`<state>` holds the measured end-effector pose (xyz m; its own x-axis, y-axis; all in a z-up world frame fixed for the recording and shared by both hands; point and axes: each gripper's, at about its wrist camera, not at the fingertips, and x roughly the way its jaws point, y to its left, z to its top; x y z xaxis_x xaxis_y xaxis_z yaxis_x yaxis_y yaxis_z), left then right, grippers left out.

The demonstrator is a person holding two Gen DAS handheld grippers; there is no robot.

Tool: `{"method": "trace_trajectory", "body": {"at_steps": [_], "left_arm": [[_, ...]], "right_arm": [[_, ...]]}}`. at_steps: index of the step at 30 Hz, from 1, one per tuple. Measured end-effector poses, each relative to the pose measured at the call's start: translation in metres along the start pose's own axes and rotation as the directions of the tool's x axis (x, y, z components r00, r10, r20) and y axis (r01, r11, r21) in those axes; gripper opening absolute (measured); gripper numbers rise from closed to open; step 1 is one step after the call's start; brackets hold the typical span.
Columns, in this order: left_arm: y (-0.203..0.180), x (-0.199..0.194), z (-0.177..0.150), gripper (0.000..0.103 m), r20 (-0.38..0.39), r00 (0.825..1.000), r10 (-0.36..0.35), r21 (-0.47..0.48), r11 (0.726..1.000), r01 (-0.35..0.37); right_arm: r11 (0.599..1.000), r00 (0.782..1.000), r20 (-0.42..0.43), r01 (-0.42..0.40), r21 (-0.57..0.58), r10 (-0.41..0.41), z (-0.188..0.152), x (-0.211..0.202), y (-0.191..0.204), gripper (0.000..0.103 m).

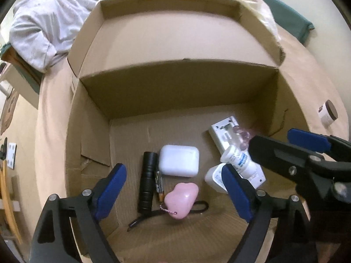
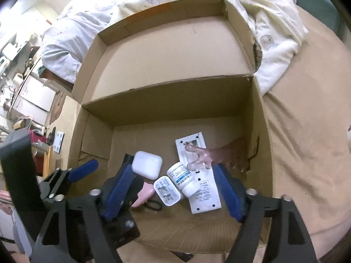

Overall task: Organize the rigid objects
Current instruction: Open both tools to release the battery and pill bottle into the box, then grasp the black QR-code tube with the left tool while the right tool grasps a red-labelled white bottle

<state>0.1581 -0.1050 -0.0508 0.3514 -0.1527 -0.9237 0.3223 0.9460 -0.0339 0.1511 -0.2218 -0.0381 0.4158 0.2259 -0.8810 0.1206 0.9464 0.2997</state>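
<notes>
An open cardboard box (image 1: 92,144) holds a black flashlight (image 1: 148,182), a battery (image 1: 159,180), a white earbud case (image 1: 179,160), a pink keychain charm (image 1: 181,199), a white charger (image 1: 214,176), a white pill bottle (image 1: 238,161), a flat white device (image 1: 226,131) and a clear pink hand-shaped piece (image 2: 200,154). My left gripper (image 1: 175,194) is open and empty above the flashlight and charm. My right gripper (image 2: 173,191) is open and empty above the charger (image 2: 167,190) and bottle (image 2: 183,178); it also shows in the left wrist view (image 1: 285,144).
The box (image 2: 96,138) sits on a tan bed sheet (image 2: 307,153) with its lid folded back. Rumpled bedding (image 2: 276,22) lies behind it. A small brown-lidded jar (image 1: 328,115) lies on the sheet right of the box. Room furniture stands far left.
</notes>
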Motion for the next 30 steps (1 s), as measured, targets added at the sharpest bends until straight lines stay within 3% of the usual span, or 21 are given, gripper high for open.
{"method": "trace_trajectory", "body": {"at_steps": [9, 18, 24, 30], "left_arm": [[0.014, -0.023, 0.0, 0.091, 0.034, 0.999, 0.008, -0.017, 1.0, -0.008], [0.021, -0.062, -0.003, 0.091, 0.057, 0.998, -0.013, -0.033, 0.999, 0.015], [0.025, -0.083, -0.025, 0.091, 0.059, 0.998, -0.009, -0.016, 1.0, 0.01], [0.04, -0.084, -0.053, 0.091, 0.051, 0.999, -0.015, -0.059, 0.998, 0.018]], "right_arm": [[1.0, 1.0, 0.022, 0.008, 0.011, -0.009, 0.0, -0.006, 0.0, 0.103], [0.997, 0.997, 0.06, -0.058, 0.045, 0.055, -0.009, -0.026, 0.004, 0.103], [0.997, 0.994, 0.078, -0.076, 0.004, 0.075, -0.024, -0.048, 0.012, 0.103], [0.997, 0.995, 0.062, -0.076, -0.012, 0.077, -0.048, -0.056, 0.01, 0.103]]}}
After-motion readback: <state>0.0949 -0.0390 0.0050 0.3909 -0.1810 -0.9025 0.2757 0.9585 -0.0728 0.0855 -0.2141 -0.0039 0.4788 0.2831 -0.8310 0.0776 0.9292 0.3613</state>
